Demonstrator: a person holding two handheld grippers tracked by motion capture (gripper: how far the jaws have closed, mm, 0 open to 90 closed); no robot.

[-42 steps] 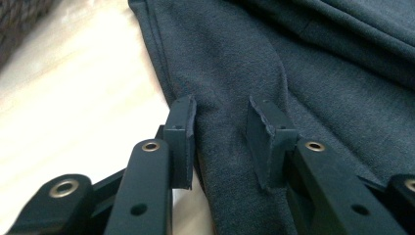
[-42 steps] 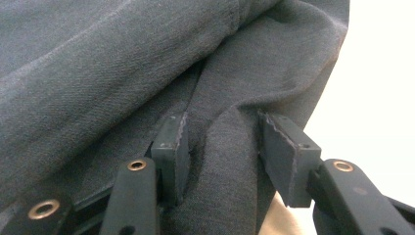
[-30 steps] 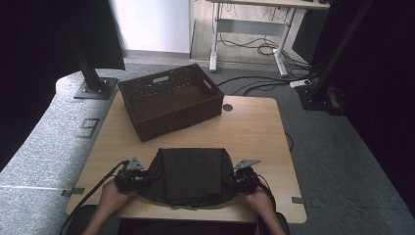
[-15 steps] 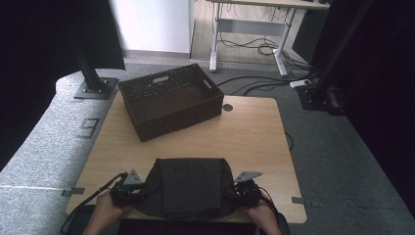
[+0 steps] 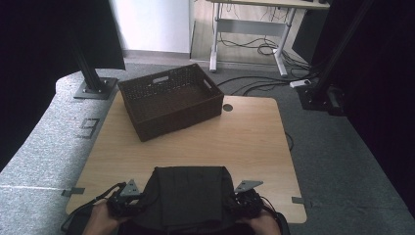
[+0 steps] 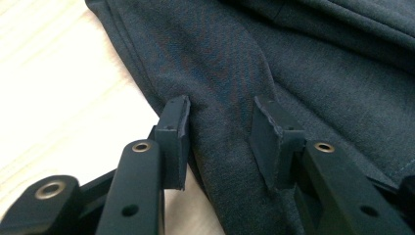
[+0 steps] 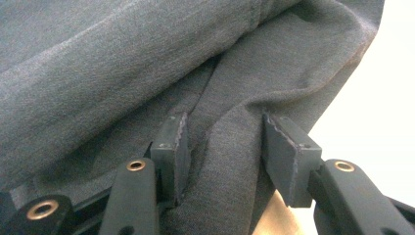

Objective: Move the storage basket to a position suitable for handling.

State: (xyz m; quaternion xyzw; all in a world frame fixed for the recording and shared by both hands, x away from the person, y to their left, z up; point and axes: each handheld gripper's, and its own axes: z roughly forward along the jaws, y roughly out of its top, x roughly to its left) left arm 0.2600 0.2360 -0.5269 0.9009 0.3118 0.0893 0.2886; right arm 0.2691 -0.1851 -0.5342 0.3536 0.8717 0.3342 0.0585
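Observation:
A dark grey folded garment (image 5: 191, 196) lies at the near edge of the wooden table (image 5: 244, 142), partly hanging over it. My left gripper (image 5: 125, 201) sits at the garment's left side and my right gripper (image 5: 244, 201) at its right side. In the left gripper view the jaws (image 6: 220, 105) stand open astride a fold of the cloth (image 6: 293, 58). The right gripper's jaws (image 7: 222, 122) are likewise open, with a ridge of the fabric (image 7: 122, 63) between them. Hands hold both grippers at the bottom of the high view.
A dark brown woven basket (image 5: 181, 115) stands empty at the table's far left, turned at an angle. A small round hole (image 5: 227, 107) sits in the tabletop beside it. Bare wood stretches between basket and garment. Black stands and cables lie on the floor around.
The garment and both grippers have slid toward the near edge of the table, so the cloth now overhangs it. The basket has not moved.

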